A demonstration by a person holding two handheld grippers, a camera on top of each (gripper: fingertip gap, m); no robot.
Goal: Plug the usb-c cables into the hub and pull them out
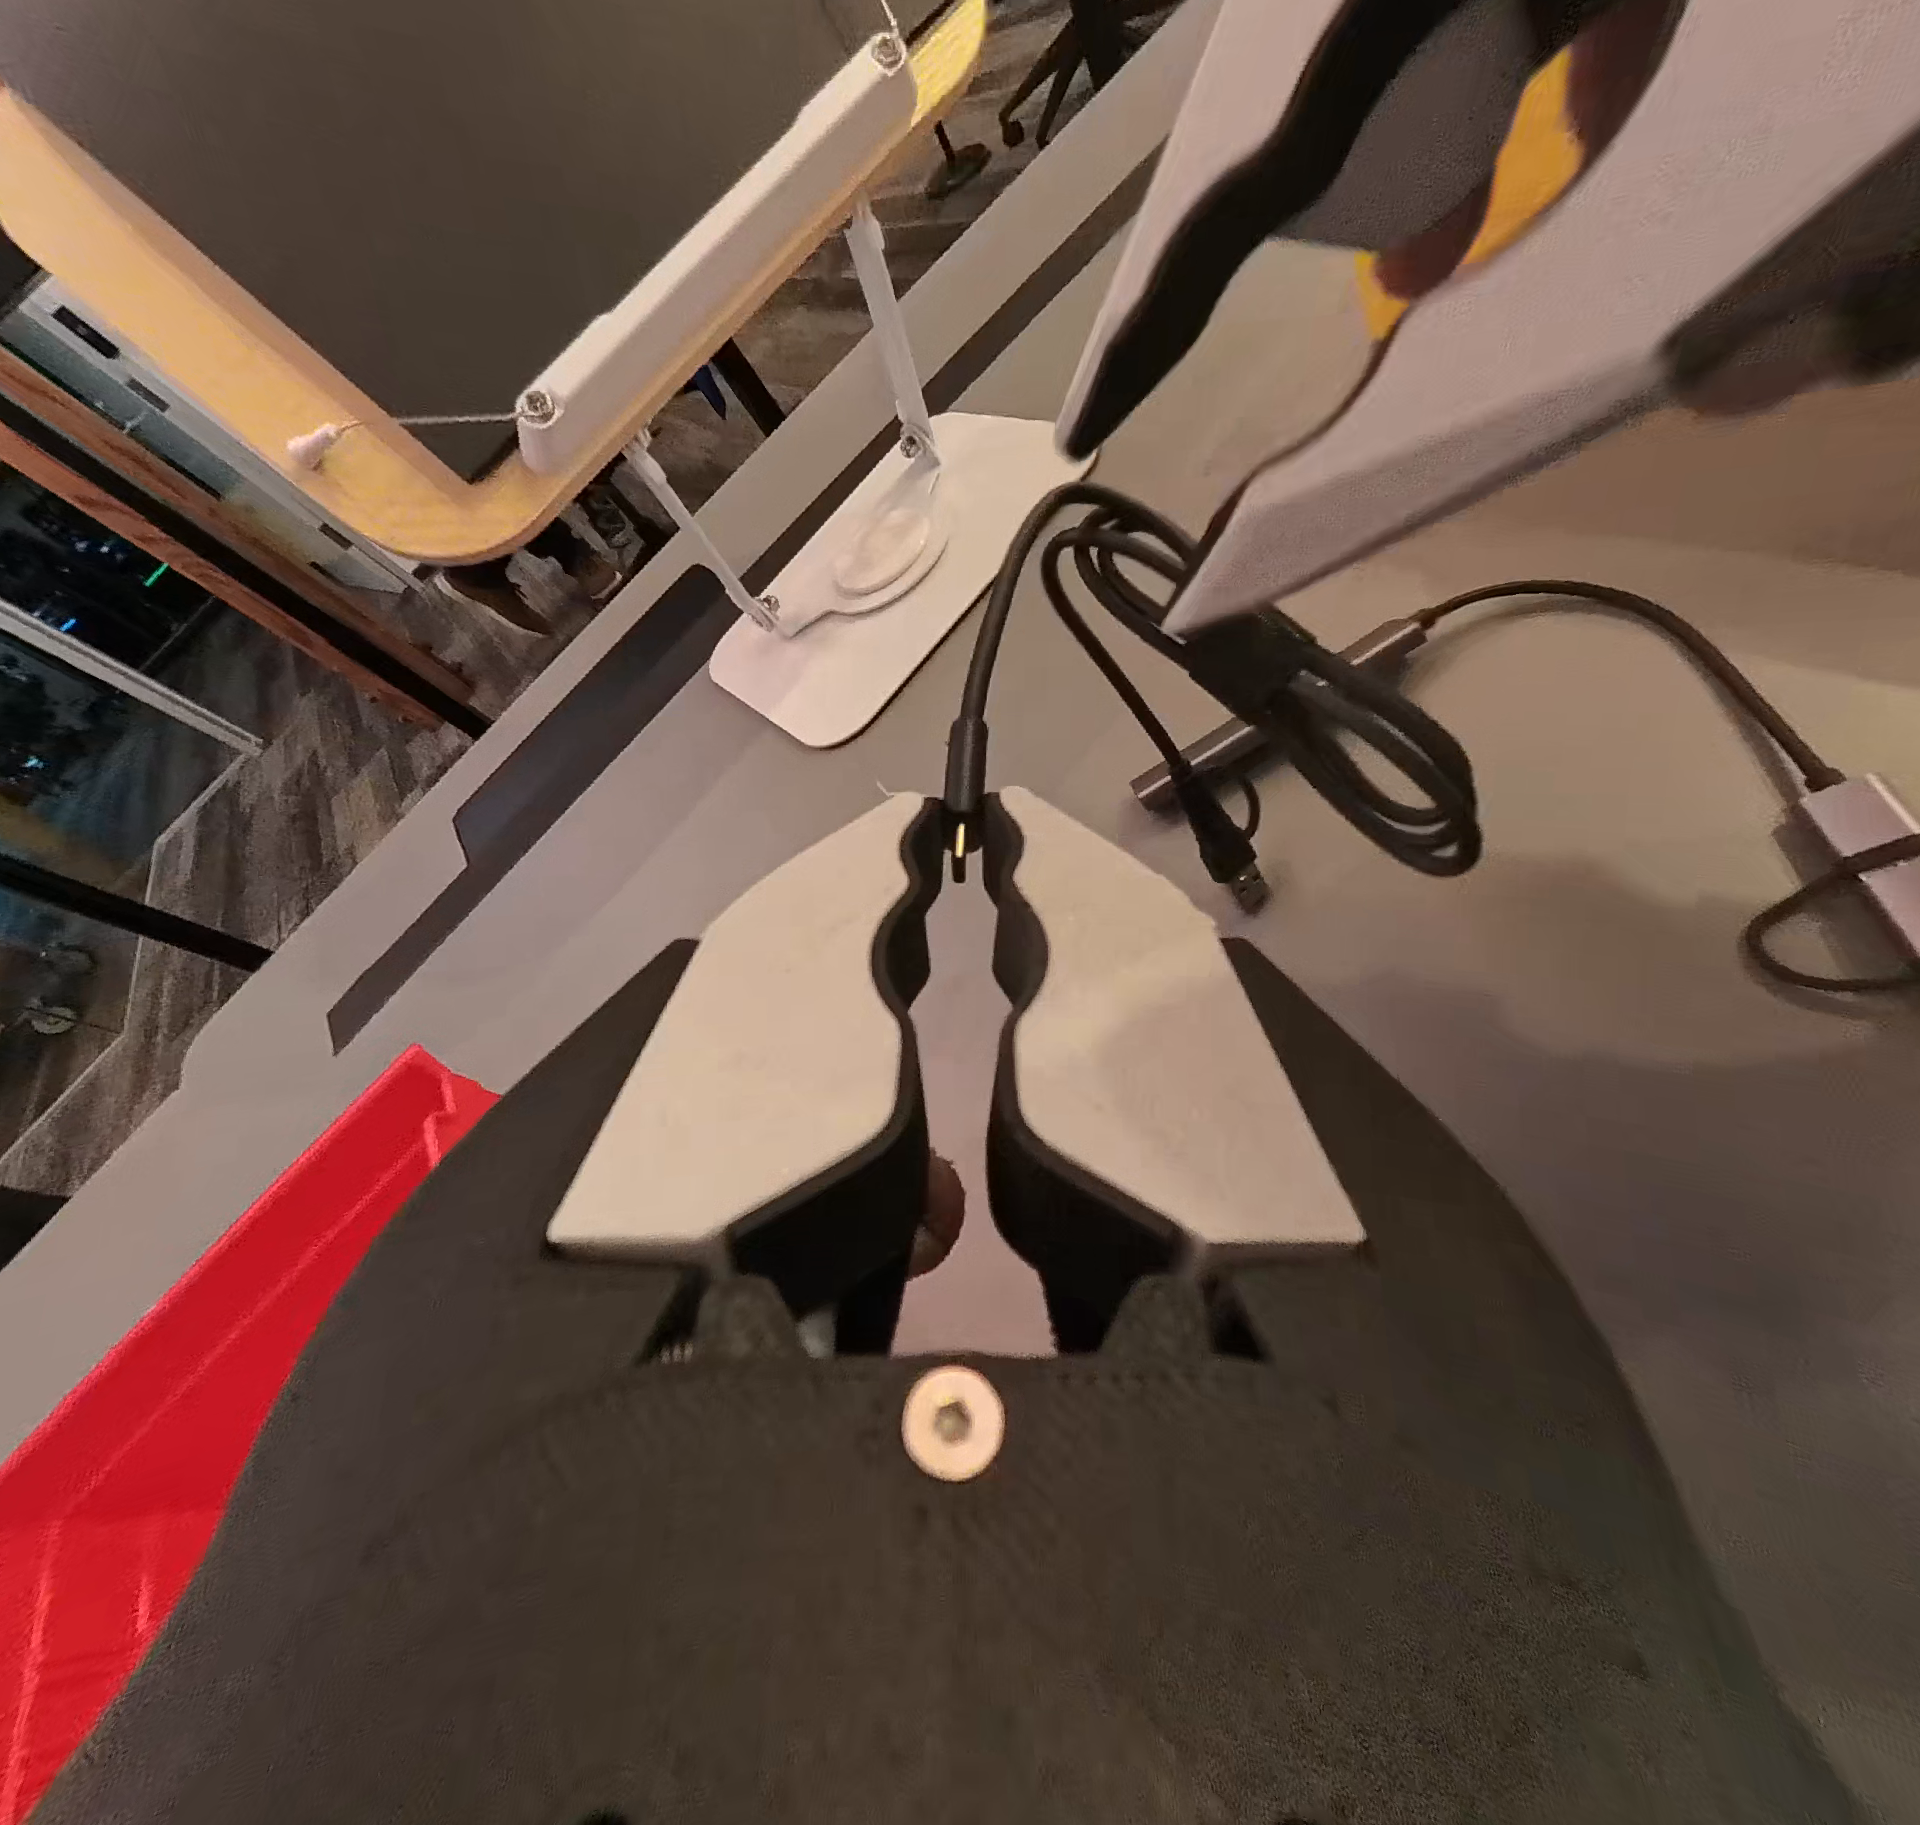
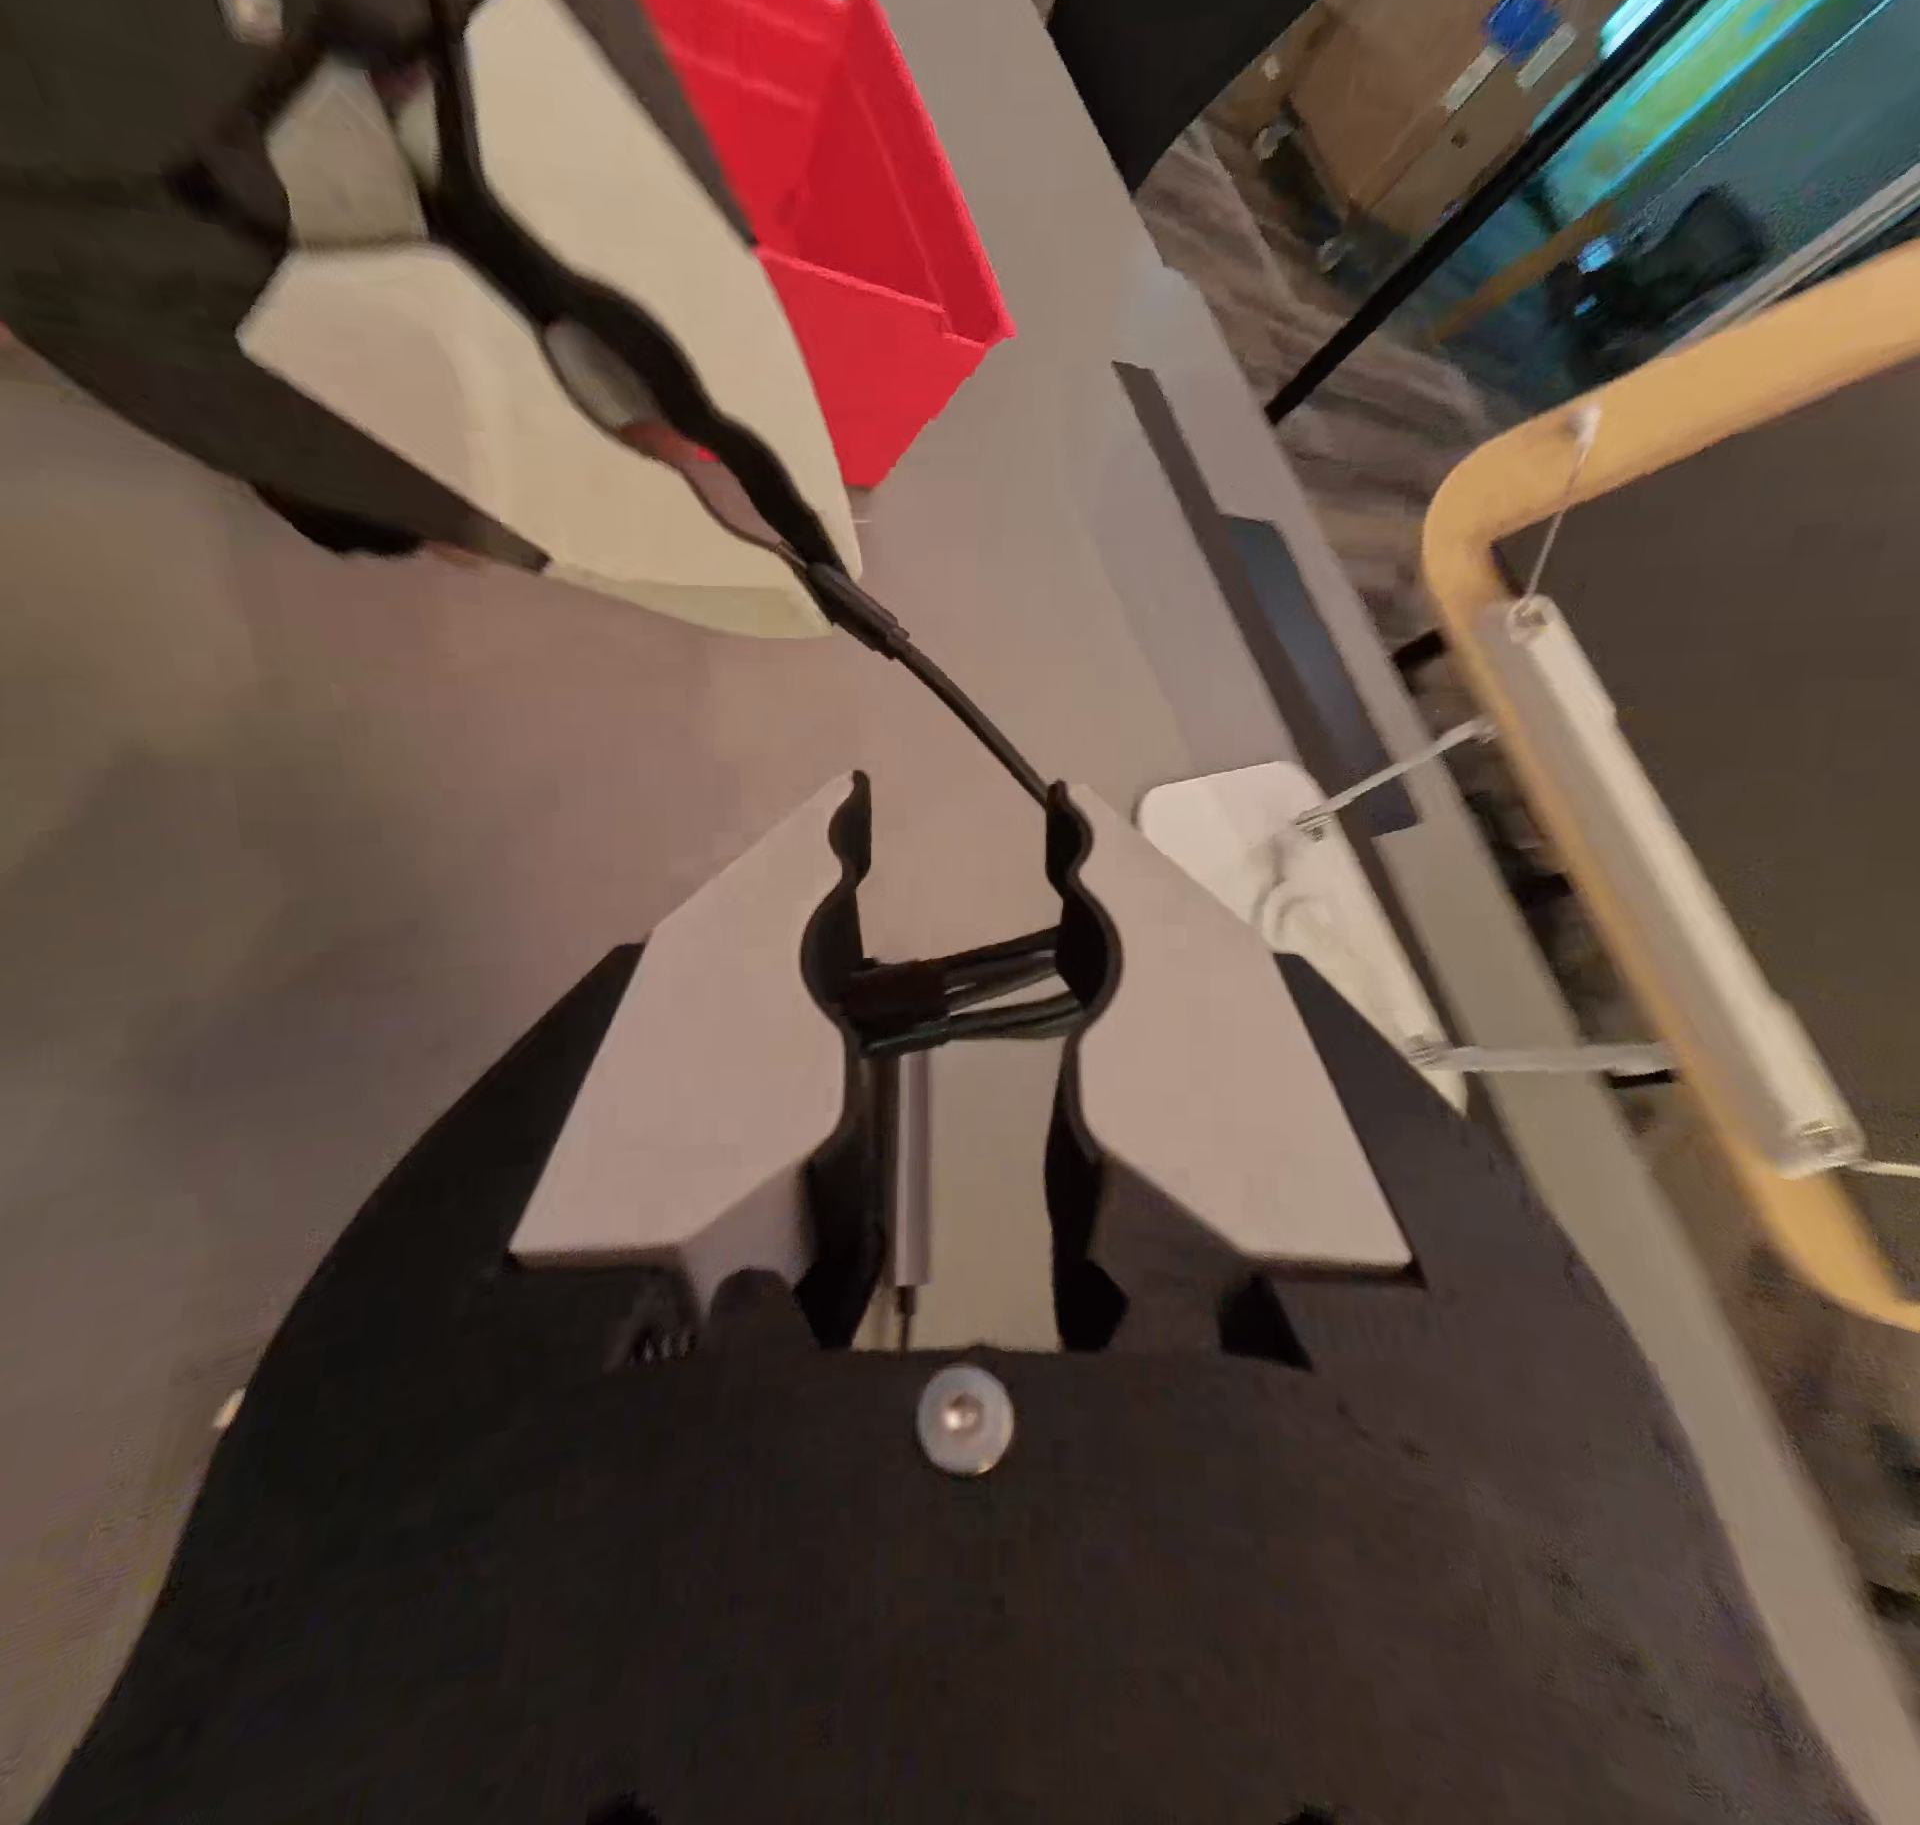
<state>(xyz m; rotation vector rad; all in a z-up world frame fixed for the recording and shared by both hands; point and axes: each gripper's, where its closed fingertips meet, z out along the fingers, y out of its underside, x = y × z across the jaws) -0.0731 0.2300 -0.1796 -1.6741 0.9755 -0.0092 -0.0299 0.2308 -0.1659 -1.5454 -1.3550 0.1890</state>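
My left gripper (image 1: pixel 961 819) is nearly shut, its tips pinching the black plug (image 1: pixel 962 773) of a usb-c cable (image 1: pixel 1101 570); the plug's metal end points back between the fingers toward the camera. From the tips the cable runs ahead, arcs right and joins a loose black coil (image 1: pixel 1382 736) lying ahead and to the right on the grey table (image 1: pixel 1507 1204). The coil lies across the slim grey hub (image 1: pixel 1247 747), which also sits ahead-right of this gripper. Further right, a small grey adapter (image 1: pixel 1860 840) rests on the table with its own lead.

My right gripper (image 2: pixel 956 804) is wide open, gripping nothing. Its fingers straddle the bundled coil (image 2: pixel 966 991), which spans the gap between them, with the hub (image 2: pixel 914 1173) showing below, nearer the camera. The cable (image 2: pixel 966 710) rises from the right fingertip up-left to the left gripper (image 2: pixel 821 560). A red bin (image 2: pixel 862 248) stands beyond it.
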